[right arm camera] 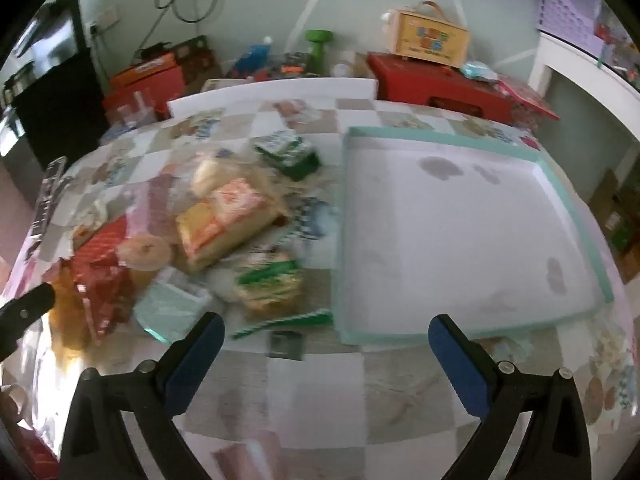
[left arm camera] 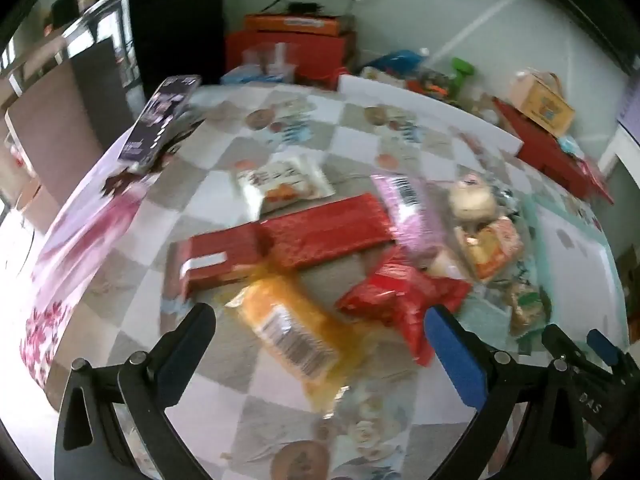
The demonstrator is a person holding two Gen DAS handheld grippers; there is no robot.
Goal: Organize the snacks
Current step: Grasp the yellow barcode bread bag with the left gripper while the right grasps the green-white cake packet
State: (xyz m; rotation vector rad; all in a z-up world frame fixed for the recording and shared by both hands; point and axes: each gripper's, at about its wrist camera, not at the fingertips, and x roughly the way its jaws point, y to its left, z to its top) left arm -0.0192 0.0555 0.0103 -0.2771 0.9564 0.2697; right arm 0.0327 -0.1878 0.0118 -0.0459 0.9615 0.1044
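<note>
a table point(right arm camera: 320, 392) under a checked cloth printed with food pictures carries everything. the landmark is a shallow mint-rimmed tray point(right arm camera: 568, 184) with a white floor. just beside its left edge lies a heap of snack packets point(right arm camera: 228, 220). farther from the tray lie a long red box point(left arm camera: 328, 228), a yellow packet point(left arm camera: 288, 324) and a crumpled red bag point(left arm camera: 404, 296). beyond the tray, a white board point(right arm camera: 280, 92) lies at the table's far edge.

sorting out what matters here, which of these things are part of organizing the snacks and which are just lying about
Job:
- yellow packet
- red bag
- red box
- pink packet
- green packet
- tray, nothing in it
- left gripper and right gripper, both open

Lying about:
- toy case
- red chest
- green dumbbell
- phone
</note>
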